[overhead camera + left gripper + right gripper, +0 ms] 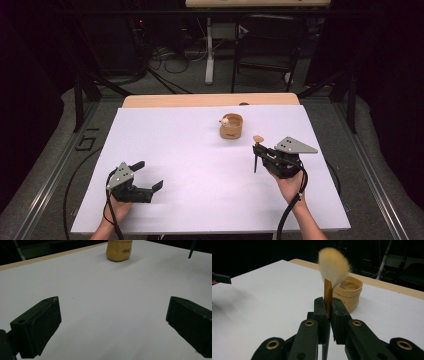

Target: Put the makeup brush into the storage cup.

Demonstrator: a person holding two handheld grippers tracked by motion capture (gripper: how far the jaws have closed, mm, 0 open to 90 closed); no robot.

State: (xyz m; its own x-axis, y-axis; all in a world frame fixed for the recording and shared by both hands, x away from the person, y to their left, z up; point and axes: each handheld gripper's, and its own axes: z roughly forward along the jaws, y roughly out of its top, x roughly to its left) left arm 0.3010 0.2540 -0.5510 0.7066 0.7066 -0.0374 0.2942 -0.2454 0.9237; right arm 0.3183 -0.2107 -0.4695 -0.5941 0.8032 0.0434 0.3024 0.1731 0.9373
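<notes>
Holding brush [333,265] upright w/ right hand-held gripper [328,307] pinching ferrule; left hand-held gripper [112,322] spread, empty. Next, likely: lower brush into cup [231,126].

White rectangular sheet [200,165] covering a light wooden table [210,100], black metal chair [267,47] behind, tangled cables [172,57] on grey floor [65,145].

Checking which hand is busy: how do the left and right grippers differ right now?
The left gripper has its fingers spread wide with nothing between them; the right gripper has its fingers shut on a brush. The left sits low by the table's near edge; the right is nearer the tan cup. Both are black and hand-held.
</notes>
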